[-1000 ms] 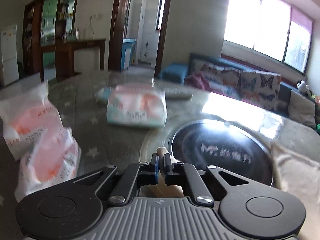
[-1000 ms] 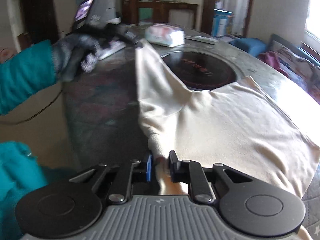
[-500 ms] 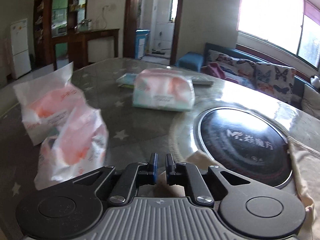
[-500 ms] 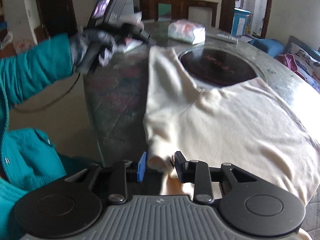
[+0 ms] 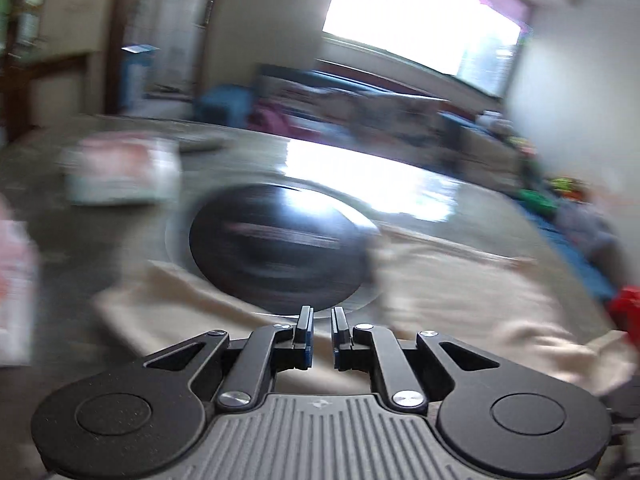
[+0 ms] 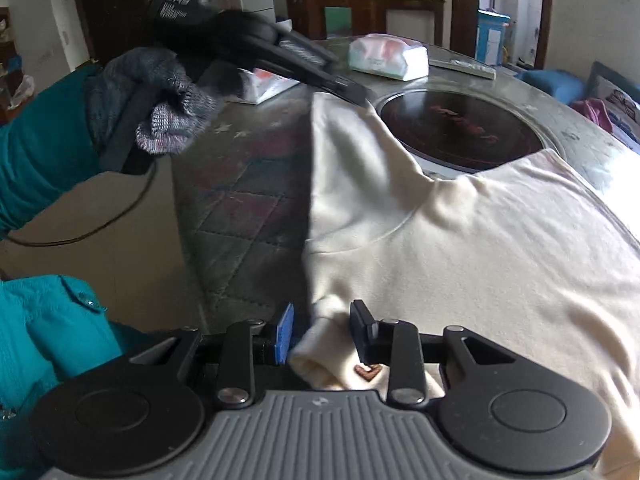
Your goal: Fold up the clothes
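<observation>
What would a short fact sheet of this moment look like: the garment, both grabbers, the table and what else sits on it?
garment: cream sweatshirt, spread flat, one sleeve stretched out
left gripper: open, empty, above the sleeve
right gripper: open, sleeve cuff between its fingers
surface: round table with a black induction hob set in it
other items: tissue pack, remote control
left view: motion-blurred

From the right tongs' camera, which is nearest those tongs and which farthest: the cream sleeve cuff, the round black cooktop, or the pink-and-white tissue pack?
1. Cream sleeve cuff, between the right tongs.
2. Round black cooktop, mid-table, ahead right.
3. Pink-and-white tissue pack, far edge.
</observation>
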{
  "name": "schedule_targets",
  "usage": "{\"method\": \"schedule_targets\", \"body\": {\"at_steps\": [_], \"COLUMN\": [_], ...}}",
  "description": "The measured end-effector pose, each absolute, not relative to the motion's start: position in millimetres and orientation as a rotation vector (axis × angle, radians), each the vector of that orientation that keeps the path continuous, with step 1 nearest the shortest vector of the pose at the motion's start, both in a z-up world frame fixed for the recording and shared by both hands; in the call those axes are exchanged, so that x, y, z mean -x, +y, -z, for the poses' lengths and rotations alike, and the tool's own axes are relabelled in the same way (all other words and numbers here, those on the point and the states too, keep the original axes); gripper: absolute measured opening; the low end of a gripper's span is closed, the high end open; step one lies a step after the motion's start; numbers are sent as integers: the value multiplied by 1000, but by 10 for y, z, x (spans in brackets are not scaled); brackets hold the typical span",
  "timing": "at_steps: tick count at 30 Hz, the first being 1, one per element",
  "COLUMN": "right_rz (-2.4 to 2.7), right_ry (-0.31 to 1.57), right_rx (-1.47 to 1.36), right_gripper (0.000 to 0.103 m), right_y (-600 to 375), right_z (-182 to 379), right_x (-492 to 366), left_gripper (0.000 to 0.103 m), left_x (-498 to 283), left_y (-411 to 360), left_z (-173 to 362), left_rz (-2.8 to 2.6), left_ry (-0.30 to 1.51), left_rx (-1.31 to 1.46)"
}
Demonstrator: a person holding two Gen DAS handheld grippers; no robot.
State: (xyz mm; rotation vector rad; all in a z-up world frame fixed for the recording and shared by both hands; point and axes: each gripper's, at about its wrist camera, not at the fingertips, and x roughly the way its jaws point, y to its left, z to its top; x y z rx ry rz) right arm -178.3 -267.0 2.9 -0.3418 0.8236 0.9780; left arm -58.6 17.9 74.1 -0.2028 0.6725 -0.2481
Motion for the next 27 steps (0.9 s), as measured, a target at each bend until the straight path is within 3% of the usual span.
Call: {"method": "schedule_targets", "body": {"at_steps": [9, 18, 27], "right_rz": [-715, -414, -369], "right_ry": [771, 801, 779], "right_rx": [221, 102, 63], "right_gripper": [31, 32, 37], "right_y": [-3255, -3875, -4084], "right_z": [-150, 109, 114], "right_x": [1640, 1289, 1109], "left_gripper": [10, 10, 10], "left_x": [317, 295, 162], "left_y": [-552, -361, -555], "left_z": [-555, -342, -453], "left_rz": [451, 374, 396], "left_ry": [735, 803, 795], "left_rx": [228, 229, 190]}}
